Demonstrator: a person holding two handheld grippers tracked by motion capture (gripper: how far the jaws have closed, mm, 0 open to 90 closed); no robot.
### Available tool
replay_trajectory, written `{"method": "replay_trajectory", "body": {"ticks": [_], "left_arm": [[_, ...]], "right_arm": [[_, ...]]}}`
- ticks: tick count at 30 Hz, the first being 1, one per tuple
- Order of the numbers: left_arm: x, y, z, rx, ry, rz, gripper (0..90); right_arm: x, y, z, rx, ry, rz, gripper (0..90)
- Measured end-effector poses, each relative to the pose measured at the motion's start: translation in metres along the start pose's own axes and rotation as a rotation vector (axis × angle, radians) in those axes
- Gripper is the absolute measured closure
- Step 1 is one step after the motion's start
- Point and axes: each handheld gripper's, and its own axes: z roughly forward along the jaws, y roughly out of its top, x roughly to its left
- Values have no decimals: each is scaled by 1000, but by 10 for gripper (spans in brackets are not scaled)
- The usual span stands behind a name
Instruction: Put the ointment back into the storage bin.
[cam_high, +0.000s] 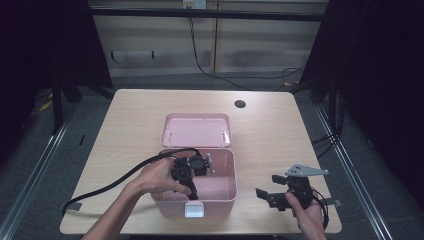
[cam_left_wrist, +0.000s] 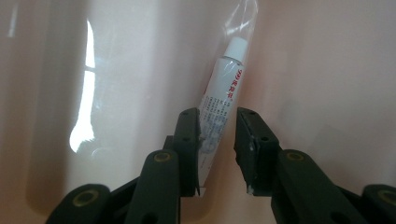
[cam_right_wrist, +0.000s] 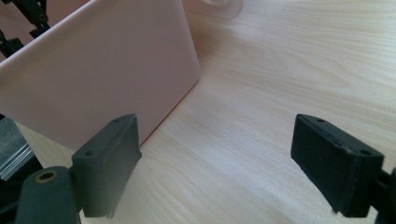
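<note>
Left gripper (cam_left_wrist: 217, 154) jaws slightly parted around bagged white plastic tube (cam_left_wrist: 223, 98) inside pink plastic box (cam_high: 220, 192); slippery wrap could slip out. Right gripper (cam_right_wrist: 215, 168) spread wide, empty.

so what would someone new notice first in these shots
Probably the pink box near the front of the wooden table, its lid lying open behind it. The left gripper reaches down inside it, jaws either side of a small white tube in a clear wrapper, not visibly clamped yet. The right gripper waits open over the table to the box's right.
</note>
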Motion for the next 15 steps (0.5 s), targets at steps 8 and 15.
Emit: {"method": "replay_trajectory", "body": {"ticks": [8,15], "left_arm": [[-1,-4,-15,-58,40,-15,722],[-8,-9,-27,-105,88,-30,715]], "right_arm": [[0,0,0,-3,-1,0,149],[0,0,0,-3,0,-1,148]]}}
